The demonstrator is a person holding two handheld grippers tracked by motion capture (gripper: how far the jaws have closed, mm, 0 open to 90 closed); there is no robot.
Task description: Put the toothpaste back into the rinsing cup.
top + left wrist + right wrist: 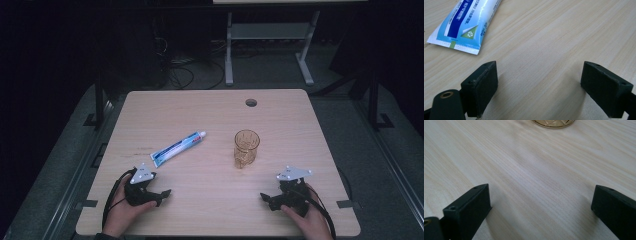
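Near edge of the counter [210, 200]: the left gripper [159, 194] is held in the left hand [122, 205], the right gripper [267, 199] in the right hand [310, 220]. Both rest low on the counter, well apart, each pointing inward. In the left gripper view the jaws are seen spread wide with bare wood between them; nothing is held. In the right gripper view the jaws are likewise wide apart and empty.

Beyond the left gripper a tube [177, 148] lies flat, slanted, its crimped end toward the gripper and its white cap toward the far side. In the left gripper view the crimped end [461, 27] is seen ahead and left of the jaws, clear of them; blue and white print and a green recycling mark are legible there, not in the high view.

Beyond the right gripper a glass [246, 148] stands upright. Contents cannot be determined. Its amber patterned base [554, 123] is cut by the top edge of the right gripper view, well ahead of the jaws.

Farther off, a round hole [251, 103] is noted near the counter's far edge.
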